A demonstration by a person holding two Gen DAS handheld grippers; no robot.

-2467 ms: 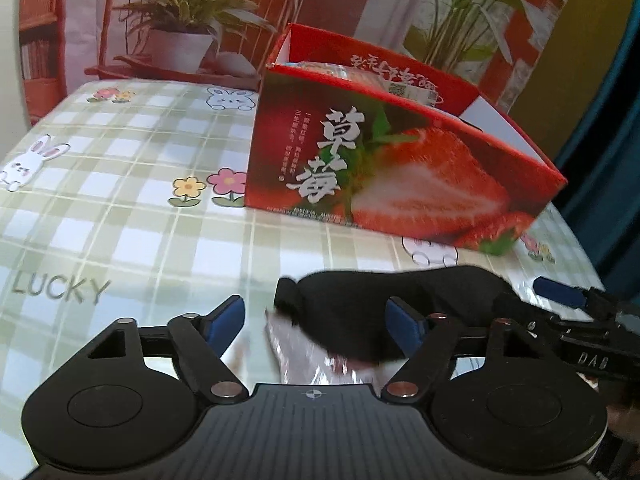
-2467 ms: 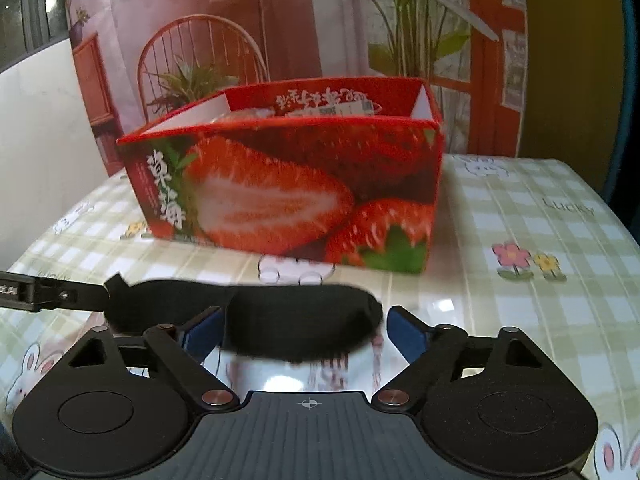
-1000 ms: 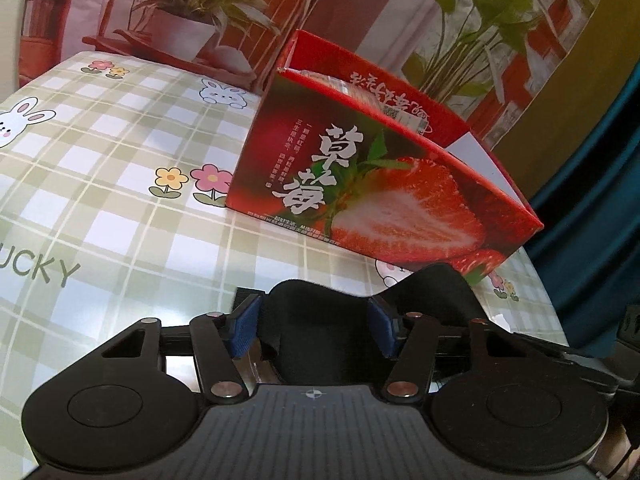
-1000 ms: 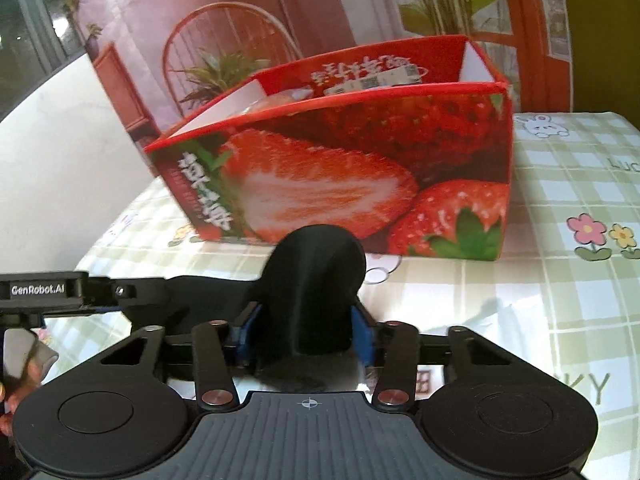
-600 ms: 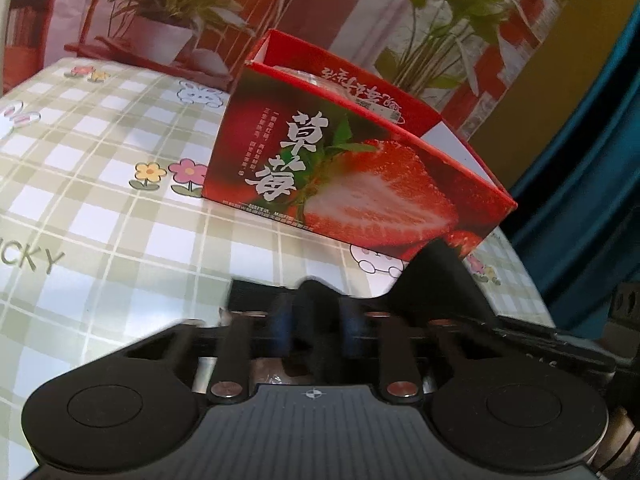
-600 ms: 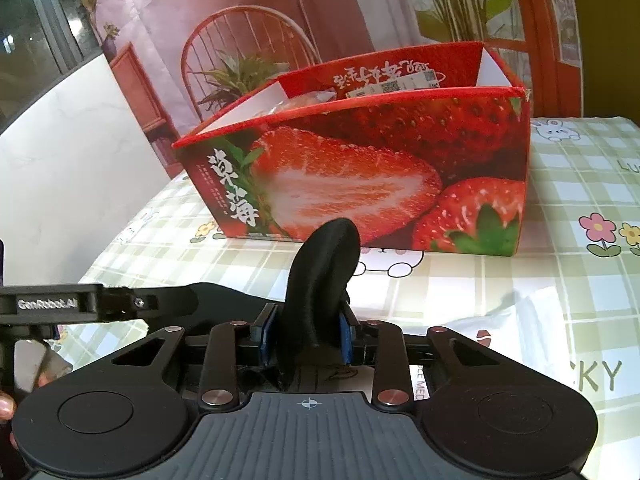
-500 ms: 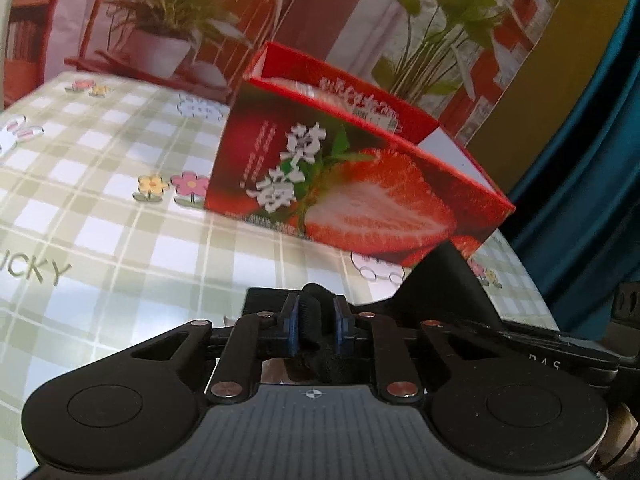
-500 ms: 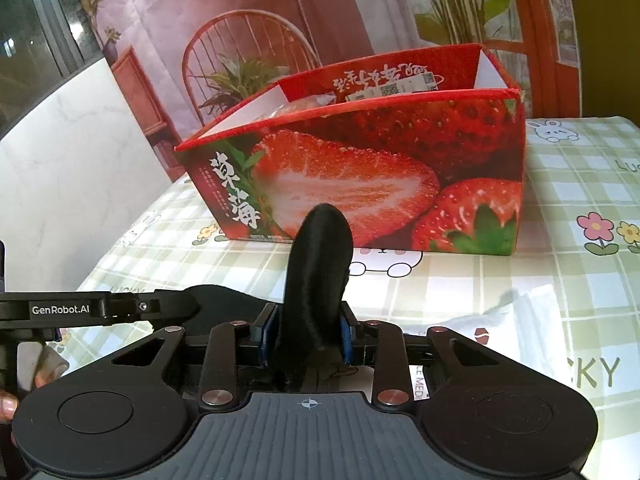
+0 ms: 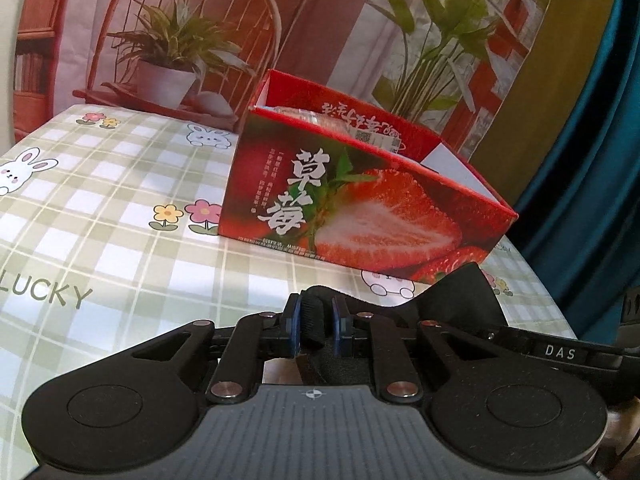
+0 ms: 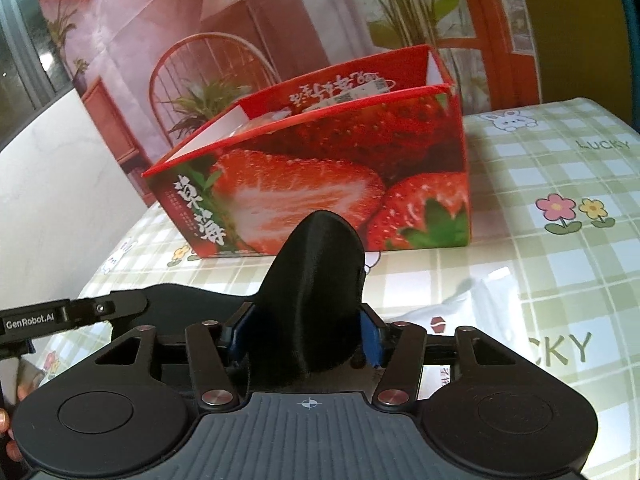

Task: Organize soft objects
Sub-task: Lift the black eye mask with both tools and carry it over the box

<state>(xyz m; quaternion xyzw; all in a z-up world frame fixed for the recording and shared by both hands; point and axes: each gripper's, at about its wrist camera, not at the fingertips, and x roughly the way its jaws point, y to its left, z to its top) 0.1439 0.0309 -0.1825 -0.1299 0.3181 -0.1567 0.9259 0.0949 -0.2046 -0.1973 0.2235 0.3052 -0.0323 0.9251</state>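
Observation:
A black soft eye mask [image 9: 460, 300] is held off the table between both grippers. My left gripper [image 9: 315, 322] is shut on its left end, which is pinched thin between the blue pads. My right gripper [image 10: 306, 332] holds the mask's other end [image 10: 320, 280], which bulges up between its pads; its jaws stand wider than a moment ago. A red strawberry box [image 9: 360, 204], open at the top with packets inside, stands behind the mask, also in the right wrist view [image 10: 320, 168].
A clear plastic wrapper [image 10: 472, 300] lies on the green checked tablecloth [image 9: 100, 220] below the mask. The table's right edge and a teal curtain [image 9: 592, 160] are close by. A printed backdrop with chair and plants stands behind the box.
Both grippers closed on the mask and lifted it off the wrapper. In the last half second the right gripper's jaws widened a little and the mask end spread out.

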